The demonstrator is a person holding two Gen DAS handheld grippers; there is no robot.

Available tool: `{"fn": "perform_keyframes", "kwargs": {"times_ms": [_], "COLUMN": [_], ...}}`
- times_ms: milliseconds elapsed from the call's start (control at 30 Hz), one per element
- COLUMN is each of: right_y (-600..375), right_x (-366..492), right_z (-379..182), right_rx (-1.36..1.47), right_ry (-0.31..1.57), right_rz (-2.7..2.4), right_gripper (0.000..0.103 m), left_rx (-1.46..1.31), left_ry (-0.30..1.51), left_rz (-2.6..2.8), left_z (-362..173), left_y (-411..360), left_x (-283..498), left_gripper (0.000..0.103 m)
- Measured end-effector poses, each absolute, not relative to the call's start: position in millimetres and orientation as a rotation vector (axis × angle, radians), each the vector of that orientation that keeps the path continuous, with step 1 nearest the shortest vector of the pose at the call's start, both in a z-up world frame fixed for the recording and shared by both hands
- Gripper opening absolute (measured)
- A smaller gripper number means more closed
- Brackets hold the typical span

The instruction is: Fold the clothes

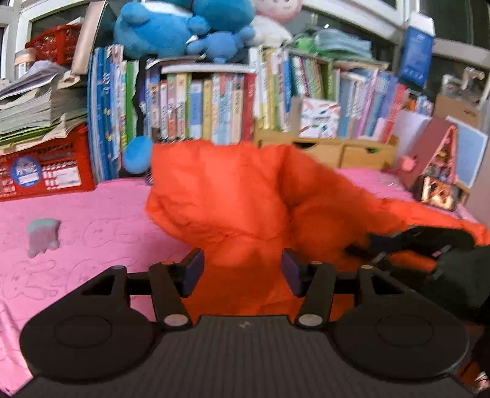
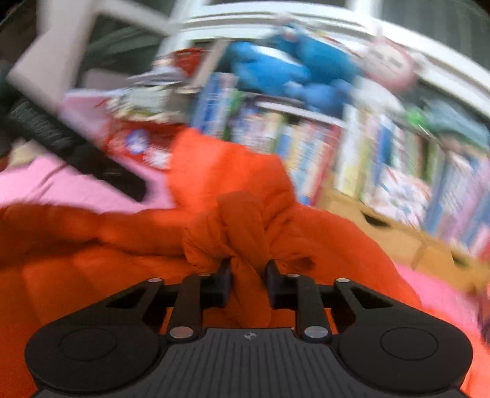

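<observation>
An orange puffy garment lies bunched on the pink blanket, with part of it lifted. My left gripper is open at the garment's near edge; orange cloth shows in the wide gap between its fingers, which do not pinch it. In the right wrist view, my right gripper is shut on a bunched fold of the orange garment. That gripper also shows as a black shape at the garment's right end, right gripper. The left gripper appears blurred at the upper left.
A row of books and wooden drawers stand behind the blanket, with blue plush toys on top. A red crate under stacked papers sits far left. A small grey-pink toy lies left; a toy house stands right.
</observation>
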State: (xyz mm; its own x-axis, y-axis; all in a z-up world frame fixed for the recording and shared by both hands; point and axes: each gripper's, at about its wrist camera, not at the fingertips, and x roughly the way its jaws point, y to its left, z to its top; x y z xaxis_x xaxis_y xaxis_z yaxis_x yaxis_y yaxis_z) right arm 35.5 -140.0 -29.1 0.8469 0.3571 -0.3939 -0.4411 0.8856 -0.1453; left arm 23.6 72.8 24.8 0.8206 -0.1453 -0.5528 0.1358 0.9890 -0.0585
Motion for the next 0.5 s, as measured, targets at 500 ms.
{"fn": "perform_keyframes", "kwargs": {"times_ms": [500], "right_y": [-231], "right_x": [51], "right_z": [-21], "right_rx": [0.131], "right_ry": [0.362], "right_rz": [0.107], "right_gripper": [0.019], "left_rx": [-0.076], "left_ry": [0.538], "left_rz": [-0.227], "left_z": [9], "left_y": [24], "left_x": [88], "left_gripper": [0.058]}}
